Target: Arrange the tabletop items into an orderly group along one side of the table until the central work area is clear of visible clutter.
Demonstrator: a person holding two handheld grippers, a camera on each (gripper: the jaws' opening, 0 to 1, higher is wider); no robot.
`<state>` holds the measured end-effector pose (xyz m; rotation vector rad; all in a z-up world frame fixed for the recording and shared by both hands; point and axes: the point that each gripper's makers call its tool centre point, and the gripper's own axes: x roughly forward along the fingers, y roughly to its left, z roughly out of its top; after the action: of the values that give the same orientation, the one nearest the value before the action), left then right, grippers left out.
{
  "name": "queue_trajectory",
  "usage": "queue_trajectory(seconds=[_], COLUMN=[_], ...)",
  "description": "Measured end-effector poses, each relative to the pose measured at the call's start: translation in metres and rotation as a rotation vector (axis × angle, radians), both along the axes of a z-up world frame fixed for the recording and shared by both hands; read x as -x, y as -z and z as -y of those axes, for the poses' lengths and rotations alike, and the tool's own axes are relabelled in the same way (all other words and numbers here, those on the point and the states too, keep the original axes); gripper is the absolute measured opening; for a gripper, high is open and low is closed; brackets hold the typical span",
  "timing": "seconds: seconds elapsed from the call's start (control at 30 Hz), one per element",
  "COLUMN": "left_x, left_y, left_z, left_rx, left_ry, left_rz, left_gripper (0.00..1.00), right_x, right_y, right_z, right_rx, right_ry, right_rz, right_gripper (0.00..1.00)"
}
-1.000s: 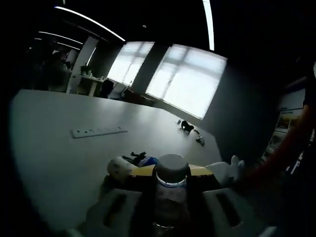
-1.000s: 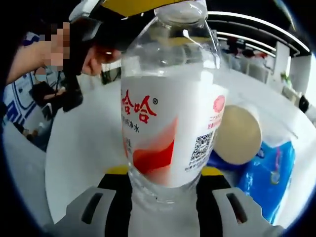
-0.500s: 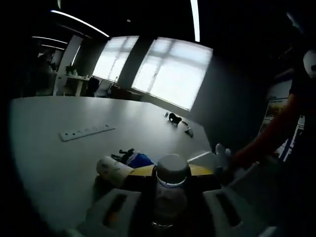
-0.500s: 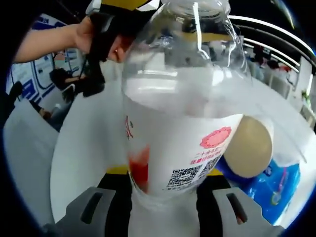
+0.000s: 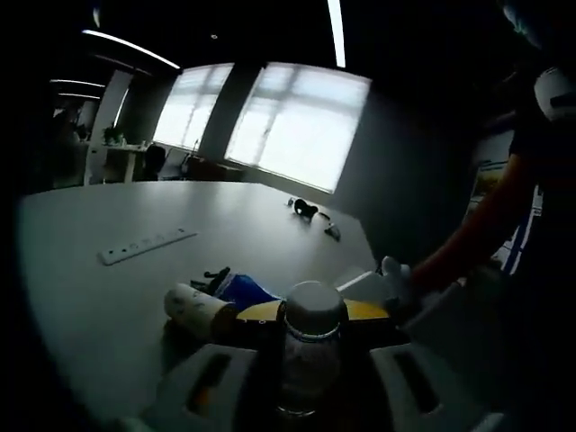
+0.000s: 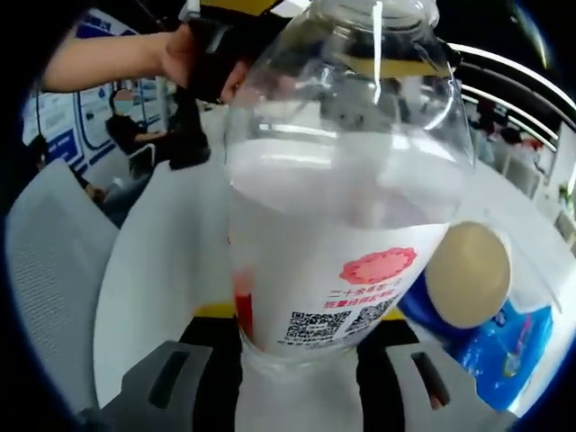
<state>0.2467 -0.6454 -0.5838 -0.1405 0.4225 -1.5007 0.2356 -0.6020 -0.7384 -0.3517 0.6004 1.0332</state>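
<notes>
Water bottle (image 6: 346,225) — upright, held off the table (image 5: 108,297), long axis along both grippers | left gripper (image 5: 308,337) closed on its capped top | right gripper (image 6: 297,360) clamped round its body | blue packet (image 6: 490,351) just beside, right.

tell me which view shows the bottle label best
The right gripper view: the bottle fills the frame side-on, so its white label with red seal and QR codes is readable. The left gripper view looks at the bottle from its cap end in dim light, and no label can be made out.
</notes>
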Motion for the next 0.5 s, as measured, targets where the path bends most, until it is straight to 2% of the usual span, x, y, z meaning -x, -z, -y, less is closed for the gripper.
queue_trajectory(seconds=[0.33, 0.5], left_x=[0.008, 0.010], left_y=[0.000, 0.000], left_z=[-0.012, -0.019], left_rx=[0.004, -0.004], left_ry=[-0.011, -0.018], left_rz=[0.019, 0.024], left_gripper=[0.22, 0.23], right_x=[0.006, 0.008], right_y=[0.000, 0.000], right_z=[-0.007, -0.011], right_rx=[-0.001, 0.013], right_ry=[-0.026, -0.010], right_rz=[0.032, 0.033], right_gripper=[0.45, 0.45])
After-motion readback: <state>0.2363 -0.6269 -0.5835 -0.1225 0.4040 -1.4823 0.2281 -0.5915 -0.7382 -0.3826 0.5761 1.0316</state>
